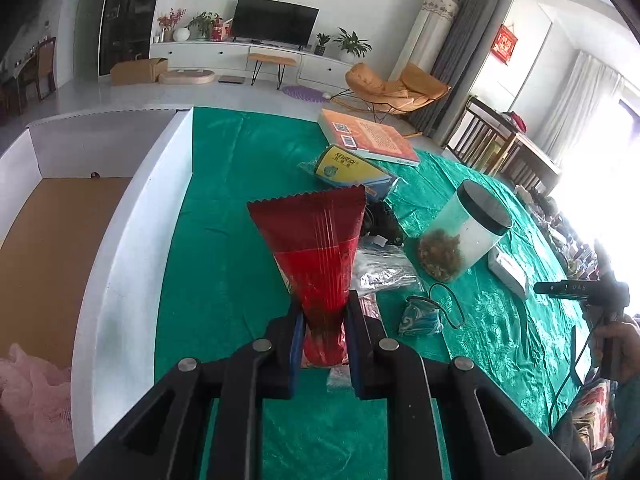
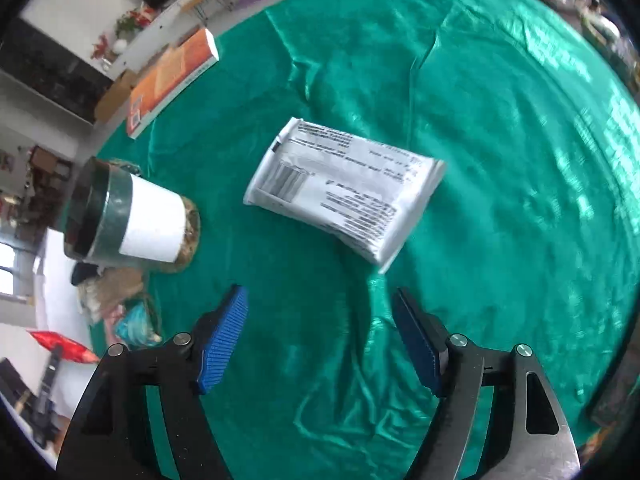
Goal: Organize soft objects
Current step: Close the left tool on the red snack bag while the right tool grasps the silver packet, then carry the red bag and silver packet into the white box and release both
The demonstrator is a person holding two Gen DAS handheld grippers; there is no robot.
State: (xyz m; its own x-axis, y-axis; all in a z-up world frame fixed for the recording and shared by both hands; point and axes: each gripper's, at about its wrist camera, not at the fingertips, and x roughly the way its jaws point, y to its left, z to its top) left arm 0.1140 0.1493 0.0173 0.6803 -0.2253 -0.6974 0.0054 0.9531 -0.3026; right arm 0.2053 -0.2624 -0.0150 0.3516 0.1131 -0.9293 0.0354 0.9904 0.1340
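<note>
My left gripper (image 1: 322, 320) is shut on the lower end of a red foil snack bag (image 1: 316, 248), lifted above the green tablecloth (image 1: 224, 280). The bag's crimped top fans upward. In the right wrist view my right gripper (image 2: 320, 320) stands open over the green cloth (image 2: 500, 160), with nothing between its blue pads (image 2: 222, 340). A white printed soft pack (image 2: 344, 188) lies on the cloth just beyond the fingertips. The red bag (image 2: 60, 346) shows far left in that view.
A white-walled box (image 1: 132, 248) with a brown floor and pink mesh (image 1: 32, 384) sits left. An orange book (image 1: 368, 136), a yellow-blue packet (image 1: 348, 168), a clear jar with black lid (image 1: 468, 228), a silver foil bag (image 1: 384, 272) and a blue patterned pouch (image 1: 420, 316) lie on the cloth.
</note>
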